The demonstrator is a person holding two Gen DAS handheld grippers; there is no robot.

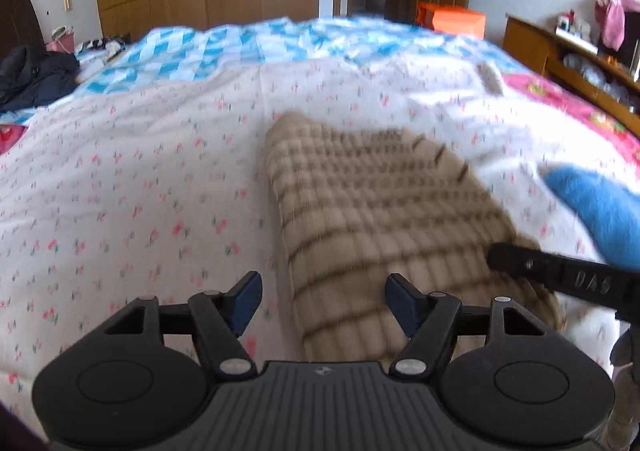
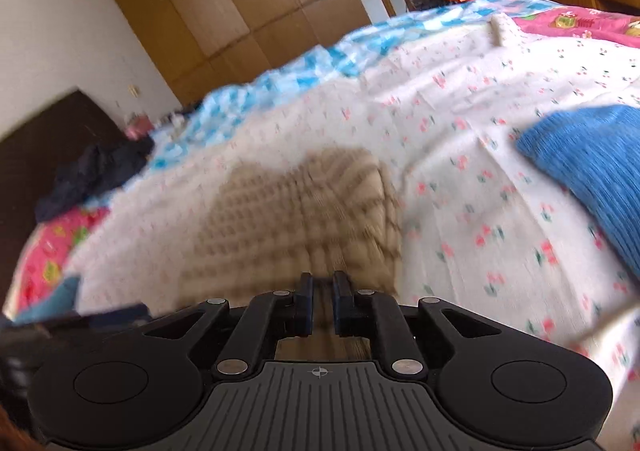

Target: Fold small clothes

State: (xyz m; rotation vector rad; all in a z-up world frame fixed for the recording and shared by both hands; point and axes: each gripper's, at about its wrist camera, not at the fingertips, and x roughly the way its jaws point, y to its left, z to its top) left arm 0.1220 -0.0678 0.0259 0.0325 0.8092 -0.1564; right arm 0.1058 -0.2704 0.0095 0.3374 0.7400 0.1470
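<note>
A tan ribbed knit garment lies on the white floral bedspread, blurred by motion. My left gripper is open just above its near edge, with nothing between the fingers. My right gripper is shut on the near edge of the tan garment; one of its fingers shows from the right in the left wrist view. A blue knit garment lies to the right on the bed, also in the left wrist view.
A dark jacket lies at the bed's far left. A blue checked sheet and pink quilt lie beyond. A small pale folded item rests far right. Wardrobes, an orange box and a wooden shelf stand behind.
</note>
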